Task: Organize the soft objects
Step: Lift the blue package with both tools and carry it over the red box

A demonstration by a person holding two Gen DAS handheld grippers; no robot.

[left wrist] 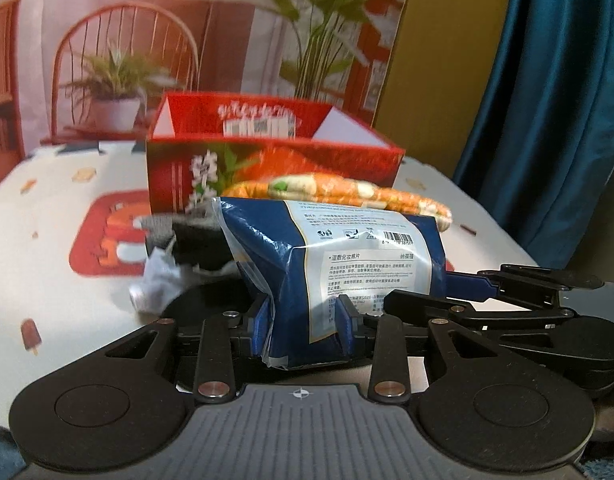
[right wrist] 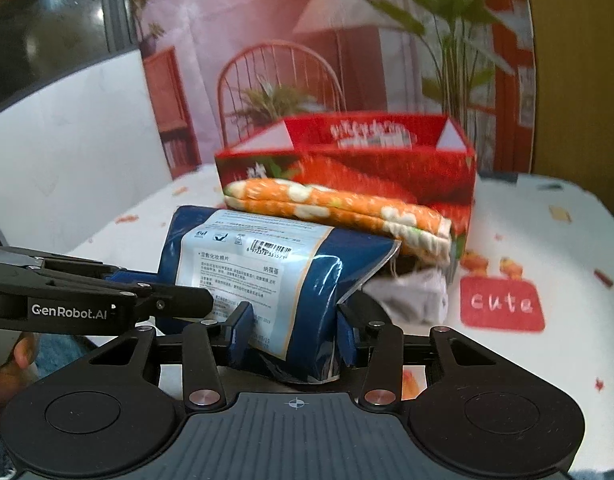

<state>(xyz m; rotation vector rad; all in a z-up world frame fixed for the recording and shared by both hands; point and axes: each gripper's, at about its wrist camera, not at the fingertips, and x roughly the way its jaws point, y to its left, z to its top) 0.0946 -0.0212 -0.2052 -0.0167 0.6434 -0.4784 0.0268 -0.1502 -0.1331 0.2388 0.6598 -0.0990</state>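
Observation:
A blue and white pack of cotton pads (left wrist: 347, 264) is held from both ends. My left gripper (left wrist: 305, 326) is shut on its left end. My right gripper (right wrist: 293, 330) is shut on its right end, and the pack shows there too (right wrist: 267, 272). An orange flowered folded cloth (left wrist: 347, 194) lies behind it, also in the right wrist view (right wrist: 347, 208). A red open box (left wrist: 267, 160) stands behind the cloth, also in the right wrist view (right wrist: 387, 152). A white crumpled sock (left wrist: 159, 284) and a dark cloth (left wrist: 199, 240) lie by the pack.
The table (left wrist: 47, 260) has a white printed cover with a red patch (right wrist: 503, 306). A blue curtain (left wrist: 547, 120) hangs at the right. A printed backdrop stands behind the box. The other gripper's body (right wrist: 67, 296) reaches in from the left.

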